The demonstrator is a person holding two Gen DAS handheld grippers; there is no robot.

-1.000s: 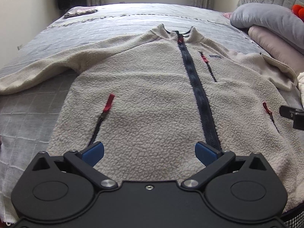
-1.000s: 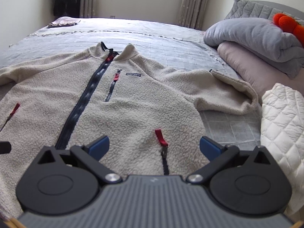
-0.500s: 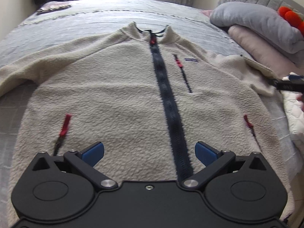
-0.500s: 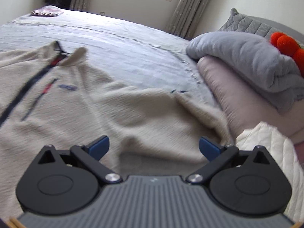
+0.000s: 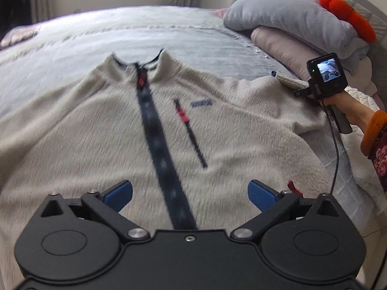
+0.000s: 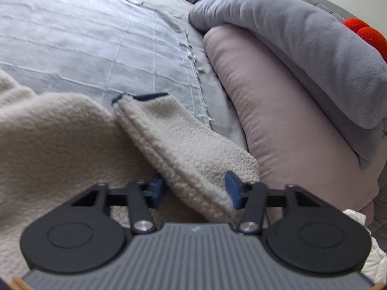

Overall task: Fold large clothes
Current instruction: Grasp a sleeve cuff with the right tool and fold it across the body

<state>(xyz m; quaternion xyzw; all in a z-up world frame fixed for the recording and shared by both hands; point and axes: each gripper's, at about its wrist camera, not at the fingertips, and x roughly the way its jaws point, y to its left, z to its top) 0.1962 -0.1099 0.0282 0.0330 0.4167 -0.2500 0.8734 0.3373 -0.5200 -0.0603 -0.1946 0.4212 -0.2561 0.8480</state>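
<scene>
While the cream fleece zip jacket [image 5: 101,145] lay flat across the grey bed, your right gripper [image 6: 197,189] was closing on its folded sleeve cuff [image 6: 193,149], thick, soft and light; your left gripper [image 5: 189,193] stayed spread.

The fleece jacket [image 5: 101,145] is smeared by motion in the left wrist view: its zip [image 5: 159,145], the small chest label [image 5: 201,103] and the red pull tabs show only as streaks, and the label cannot be read. The jacket's hem lies hidden under the left hand-held gripper [image 5: 189,192], and its left sleeve runs off the picture's edge. In the right wrist view the sleeve [image 6: 183,145] lies between the closing jaws of the right hand-held gripper [image 6: 194,188], but whether the pads press on it cannot be told. The orange plush thing [image 6: 365,33] is cut by the frame there.
</scene>
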